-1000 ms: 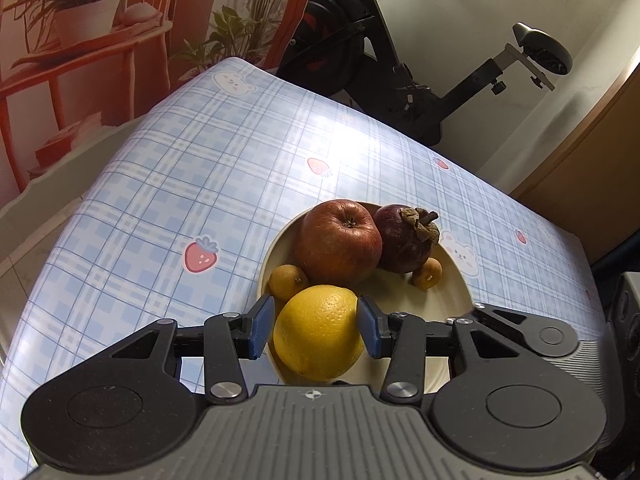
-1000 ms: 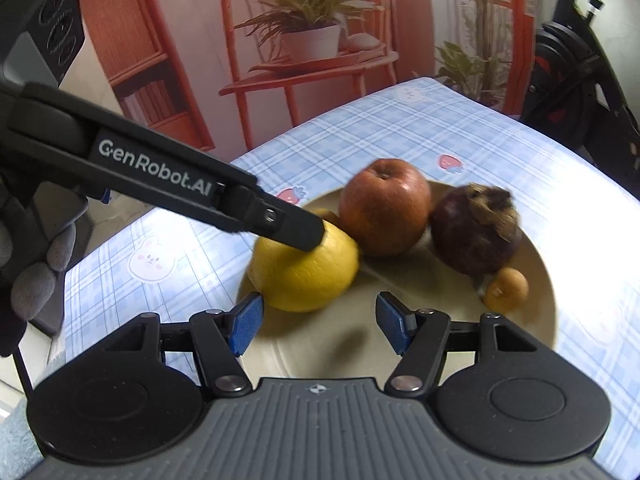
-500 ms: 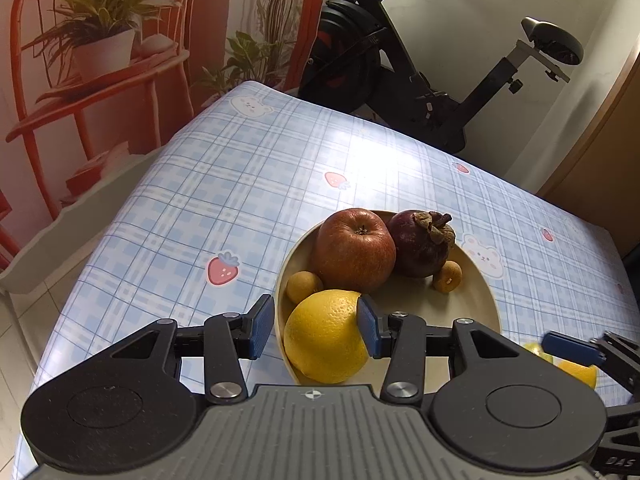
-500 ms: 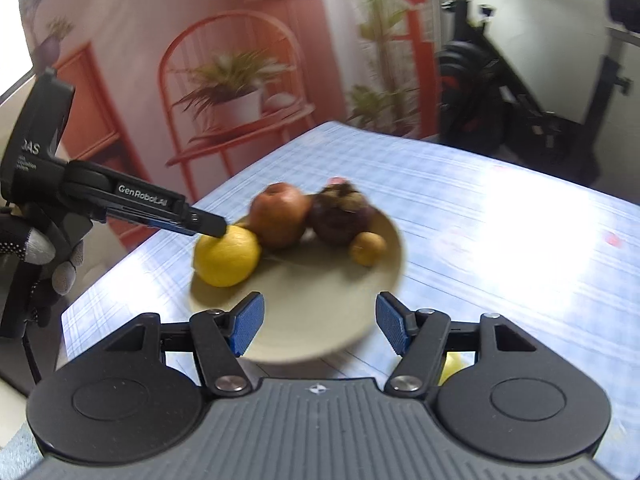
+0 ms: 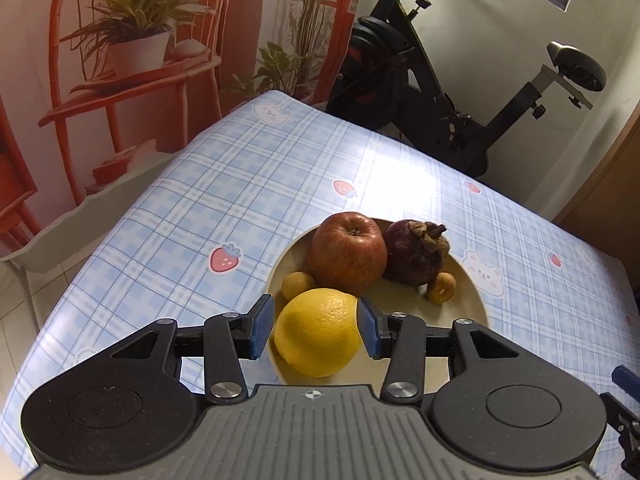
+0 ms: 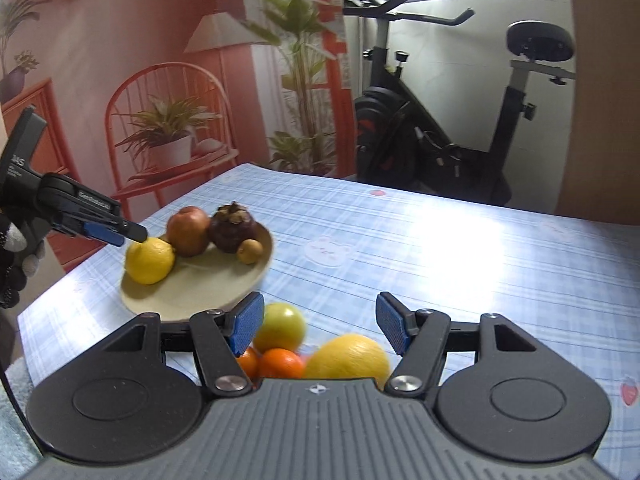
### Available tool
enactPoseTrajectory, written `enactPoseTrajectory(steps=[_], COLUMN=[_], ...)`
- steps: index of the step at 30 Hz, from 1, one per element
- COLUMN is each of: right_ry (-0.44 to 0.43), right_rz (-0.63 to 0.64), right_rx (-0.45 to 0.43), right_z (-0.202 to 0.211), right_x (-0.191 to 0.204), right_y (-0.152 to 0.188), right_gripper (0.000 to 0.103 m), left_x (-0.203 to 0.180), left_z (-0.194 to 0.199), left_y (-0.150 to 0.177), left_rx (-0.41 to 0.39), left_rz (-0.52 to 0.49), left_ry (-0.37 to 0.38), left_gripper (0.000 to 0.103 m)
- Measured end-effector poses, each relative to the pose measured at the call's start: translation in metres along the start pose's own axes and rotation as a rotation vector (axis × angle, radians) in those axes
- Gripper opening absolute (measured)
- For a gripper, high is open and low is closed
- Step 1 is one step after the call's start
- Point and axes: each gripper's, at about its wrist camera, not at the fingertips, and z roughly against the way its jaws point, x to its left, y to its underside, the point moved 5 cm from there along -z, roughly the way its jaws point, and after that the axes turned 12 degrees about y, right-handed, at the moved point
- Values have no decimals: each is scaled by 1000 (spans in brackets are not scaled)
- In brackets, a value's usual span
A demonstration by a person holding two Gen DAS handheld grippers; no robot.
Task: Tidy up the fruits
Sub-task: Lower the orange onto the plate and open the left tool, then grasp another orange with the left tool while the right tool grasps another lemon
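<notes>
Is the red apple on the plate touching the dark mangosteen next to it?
Touching. In the left wrist view the red apple and the dark mangosteen meet along their sides with no plate visible between them.

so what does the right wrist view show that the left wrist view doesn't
Only the right wrist view shows the loose fruit on the table near its own claw: a green fruit, small oranges and a big yellow fruit. Only the left wrist view shows a second small brown fruit behind the lemon. Both show the plate, apple, dark purple fruit and exercise bike.
</notes>
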Motion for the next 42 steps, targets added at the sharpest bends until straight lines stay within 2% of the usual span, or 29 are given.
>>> enactPoseTrajectory(steps=[5,10,24,31,37,39,42], right_ry=[23,28,-29,-90,-135,-150,-149], right_rz=[-33,-41,74,1,-44,-55,-47], right_rx=[-16,6,117,189,237,239,229], right_z=[8,10,-8,-24,-31,-32,-32], right_x=[-20,-28,-10,-19,-21,-22,-22], right_y=[11,23,35,36,37,37,35], right_gripper=[65,65,65,65,65,60,60], left_x=[-36,-78,-157,-189,-198,-195,-192], left_z=[8,4,-31,-57,-74,-78,-84], left_y=[2,13,35,54,68,69,71], left_rx=[-48,-43,133,271,341,357,369], left_rz=[-69,-137,-233,-250,-255,-247,-247], left_ry=[23,103,325,449,475,481,481], left_gripper=[48,48,48,48,47,47,47])
